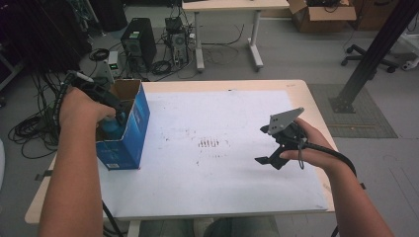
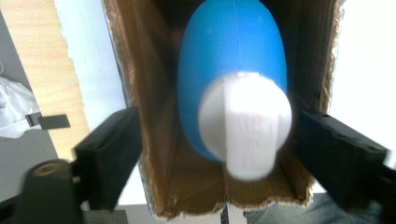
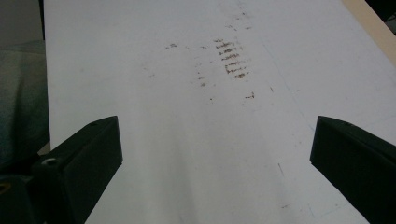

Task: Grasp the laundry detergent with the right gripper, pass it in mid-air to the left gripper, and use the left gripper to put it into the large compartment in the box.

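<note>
While nothing is gripped, the right gripper (image 1: 271,160) is held wide open above the white sheet (image 1: 217,177) near the table's (image 1: 316,106) right edge. Farther left, the left gripper (image 1: 114,111) is poised over the blue carton (image 1: 129,140), jaws parted astride a blue bottle (image 2: 229,70) with white cap (image 2: 245,123) standing inside, pads not touching it.

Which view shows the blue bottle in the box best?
The left gripper view: the blue bottle with its white cap sits large inside the open cardboard box, between the left gripper's spread jaws. In the high view only a blue sliver shows, behind the hand. The right gripper view looks at the white sheet.
</note>
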A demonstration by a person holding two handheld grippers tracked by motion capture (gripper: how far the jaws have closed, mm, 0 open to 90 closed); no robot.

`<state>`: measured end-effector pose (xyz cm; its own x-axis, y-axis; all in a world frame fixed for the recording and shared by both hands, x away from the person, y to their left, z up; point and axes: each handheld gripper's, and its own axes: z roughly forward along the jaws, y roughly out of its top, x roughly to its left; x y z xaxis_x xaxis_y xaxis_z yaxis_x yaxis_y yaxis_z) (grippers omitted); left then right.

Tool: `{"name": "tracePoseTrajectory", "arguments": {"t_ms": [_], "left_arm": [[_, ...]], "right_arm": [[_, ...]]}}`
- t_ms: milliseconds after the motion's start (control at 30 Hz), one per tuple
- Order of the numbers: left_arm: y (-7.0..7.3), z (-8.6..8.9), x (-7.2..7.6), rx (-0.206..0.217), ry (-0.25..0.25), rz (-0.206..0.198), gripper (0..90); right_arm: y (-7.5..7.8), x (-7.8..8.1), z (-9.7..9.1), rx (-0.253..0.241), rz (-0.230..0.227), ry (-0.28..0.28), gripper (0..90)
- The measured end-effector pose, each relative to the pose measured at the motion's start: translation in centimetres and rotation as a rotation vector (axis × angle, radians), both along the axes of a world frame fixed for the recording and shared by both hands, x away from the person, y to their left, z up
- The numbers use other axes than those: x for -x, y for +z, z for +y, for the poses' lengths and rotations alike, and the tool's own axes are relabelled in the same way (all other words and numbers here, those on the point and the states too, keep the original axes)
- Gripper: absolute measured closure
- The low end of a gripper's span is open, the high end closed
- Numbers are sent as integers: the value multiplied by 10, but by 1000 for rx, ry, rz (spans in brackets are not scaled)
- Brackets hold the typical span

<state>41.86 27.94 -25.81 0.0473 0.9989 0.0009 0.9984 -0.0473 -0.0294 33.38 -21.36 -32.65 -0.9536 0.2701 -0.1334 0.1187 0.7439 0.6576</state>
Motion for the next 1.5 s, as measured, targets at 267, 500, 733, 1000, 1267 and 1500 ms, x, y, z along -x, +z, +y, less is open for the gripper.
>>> {"name": "tracePoseTrajectory", "arguments": {"t_ms": [267, 500, 733, 1000, 1267, 1500], "left_arm": [[15, -2, 8, 7, -6, -21, 104], [35, -8, 16, -8, -39, -47, 63], [58, -25, 25, -14, -114, -66, 3], [84, -54, 35, -17, -238, -111, 3], [106, -85, 45, -24, -481, -177, 3], [107, -101, 53, -12, -656, -156, 2]], "right_arm": [[6, 4, -2, -9, -10, 2, 25], [12, 8, -4, -15, -23, 2, 25], [20, 11, -6, -19, -37, 0, 25], [30, 14, -7, -19, -54, 1, 25], [41, 17, -7, 0, -70, -2, 25], [51, 19, -3, 31, -80, 2, 25]]}}
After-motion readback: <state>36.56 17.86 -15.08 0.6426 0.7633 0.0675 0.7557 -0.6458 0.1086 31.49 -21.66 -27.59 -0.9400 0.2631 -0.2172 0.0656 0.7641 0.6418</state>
